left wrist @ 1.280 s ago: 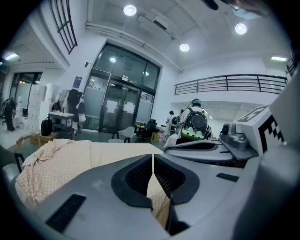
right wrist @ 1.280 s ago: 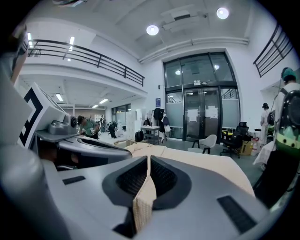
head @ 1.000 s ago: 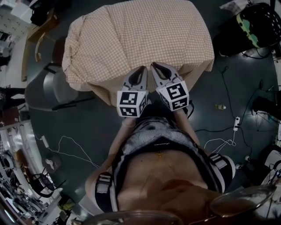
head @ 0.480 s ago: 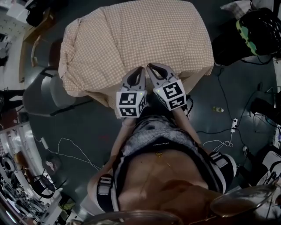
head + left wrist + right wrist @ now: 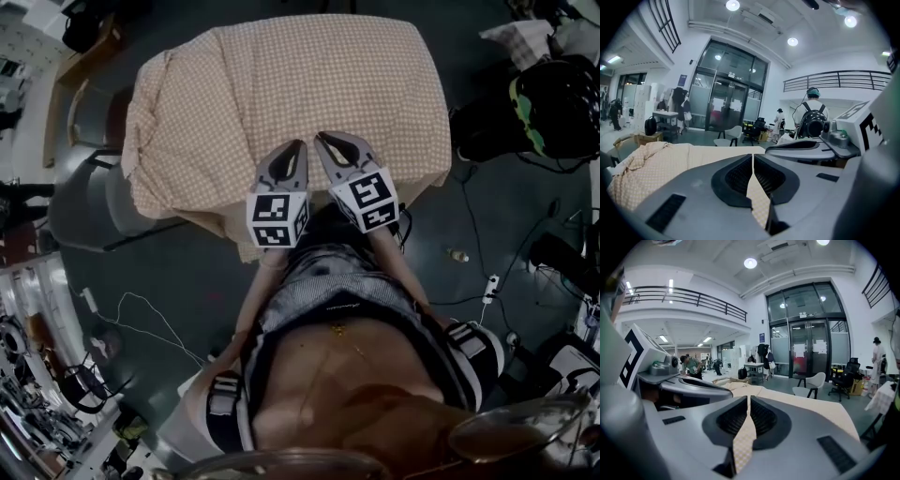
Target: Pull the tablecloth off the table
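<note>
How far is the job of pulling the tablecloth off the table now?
Done: left tongs and right tongs are each shut on a fold of the tablecloth. In hand: the pull; one corner is bunched. Left: the cloth covers the whole tabletop.

No legible text, label, brand or number anywhere.

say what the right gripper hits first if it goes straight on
Probably more of the checked tablecloth that the right gripper is shut on; it points low across the spread cloth, though depth is unclear.
</note>
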The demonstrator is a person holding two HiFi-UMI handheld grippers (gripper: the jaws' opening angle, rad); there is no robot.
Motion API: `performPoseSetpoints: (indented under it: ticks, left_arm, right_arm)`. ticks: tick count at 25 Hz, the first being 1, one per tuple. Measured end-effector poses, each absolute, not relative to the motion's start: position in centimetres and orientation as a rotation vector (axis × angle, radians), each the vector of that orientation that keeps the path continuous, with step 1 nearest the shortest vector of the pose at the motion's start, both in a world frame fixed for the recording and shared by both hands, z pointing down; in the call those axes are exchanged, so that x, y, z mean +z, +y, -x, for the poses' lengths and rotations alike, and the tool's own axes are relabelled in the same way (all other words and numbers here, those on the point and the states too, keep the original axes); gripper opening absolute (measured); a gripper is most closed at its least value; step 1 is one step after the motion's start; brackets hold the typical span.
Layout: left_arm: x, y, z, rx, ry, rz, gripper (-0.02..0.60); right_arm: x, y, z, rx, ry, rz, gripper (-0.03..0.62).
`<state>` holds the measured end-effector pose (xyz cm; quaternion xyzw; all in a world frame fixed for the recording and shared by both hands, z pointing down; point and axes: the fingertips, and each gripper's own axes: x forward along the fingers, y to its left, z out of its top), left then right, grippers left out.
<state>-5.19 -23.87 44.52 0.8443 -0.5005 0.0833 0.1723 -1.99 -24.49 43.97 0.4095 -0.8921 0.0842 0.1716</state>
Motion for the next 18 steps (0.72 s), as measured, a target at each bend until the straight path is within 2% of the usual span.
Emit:
performPoseSetpoints:
  ticks: [18]
  left_arm:
    - [46.6,-27.2,1.8,0.244,-1.497,-2.311,0.018]
  right_arm:
    - [46.7,-28.1,-0.3,0.245,-2.562,-0.969,0.074]
